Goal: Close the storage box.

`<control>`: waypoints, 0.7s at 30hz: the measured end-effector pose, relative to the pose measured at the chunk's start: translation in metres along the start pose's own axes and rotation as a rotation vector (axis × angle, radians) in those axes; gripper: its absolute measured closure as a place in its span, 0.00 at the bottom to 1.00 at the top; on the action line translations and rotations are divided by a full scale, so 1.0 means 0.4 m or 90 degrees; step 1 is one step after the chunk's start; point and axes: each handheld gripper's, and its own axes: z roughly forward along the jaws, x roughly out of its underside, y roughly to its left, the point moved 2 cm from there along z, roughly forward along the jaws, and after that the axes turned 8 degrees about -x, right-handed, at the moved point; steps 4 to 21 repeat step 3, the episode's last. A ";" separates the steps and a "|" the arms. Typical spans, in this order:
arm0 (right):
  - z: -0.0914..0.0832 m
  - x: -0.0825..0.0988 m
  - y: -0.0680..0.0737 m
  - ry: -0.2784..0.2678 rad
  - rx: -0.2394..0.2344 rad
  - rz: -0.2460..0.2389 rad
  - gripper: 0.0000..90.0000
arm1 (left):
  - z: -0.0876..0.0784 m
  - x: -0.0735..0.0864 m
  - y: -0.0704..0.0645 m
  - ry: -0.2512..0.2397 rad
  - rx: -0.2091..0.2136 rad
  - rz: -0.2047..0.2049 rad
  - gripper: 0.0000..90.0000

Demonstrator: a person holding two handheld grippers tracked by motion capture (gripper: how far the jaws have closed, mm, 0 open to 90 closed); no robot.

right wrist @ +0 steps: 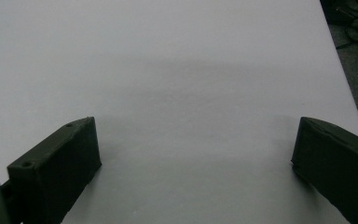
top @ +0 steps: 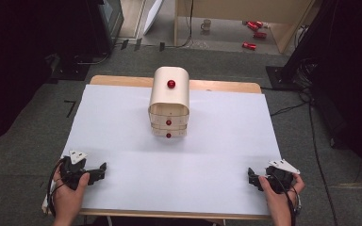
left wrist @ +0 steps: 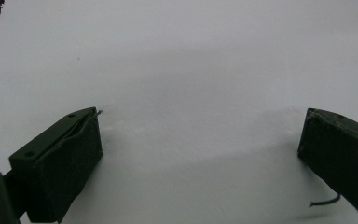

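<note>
A small wooden cabinet (top: 168, 101) with a rounded top and red knobs (top: 171, 84) on its stacked drawers stands at the far middle of the white table (top: 217, 141). My left gripper (top: 101, 169) rests at the near left corner, held by a hand, far from the cabinet. Its jaws stand wide apart over bare white surface in the left gripper view, open (left wrist: 200, 154) with nothing between them. My right gripper (top: 250, 178) rests at the near right corner in the other hand. Its jaws are likewise spread, open (right wrist: 193, 158) and empty.
Wide free white surface lies between the grippers and the cabinet. The table's right edge (right wrist: 349, 93) and cables on the grey floor show in the right gripper view. Beyond the table are a mug (top: 206, 24), red cans (top: 249, 45) and dark equipment.
</note>
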 end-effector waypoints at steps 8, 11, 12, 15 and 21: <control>0.000 0.000 0.000 -0.001 0.000 0.000 0.00 | 0.000 0.000 0.000 0.000 0.000 0.000 0.00; 0.000 0.000 0.000 -0.001 0.000 0.000 0.00 | 0.000 0.000 0.000 0.000 0.000 0.000 0.00; 0.000 0.000 0.000 -0.001 0.000 0.000 0.00 | 0.000 0.000 0.000 0.000 0.000 0.000 0.00; 0.000 0.000 0.000 -0.001 0.000 0.000 0.00 | 0.000 0.000 0.000 0.000 0.000 0.000 0.00; 0.000 0.000 0.000 -0.001 0.000 0.000 0.00 | 0.000 0.000 0.000 0.000 0.000 0.000 0.00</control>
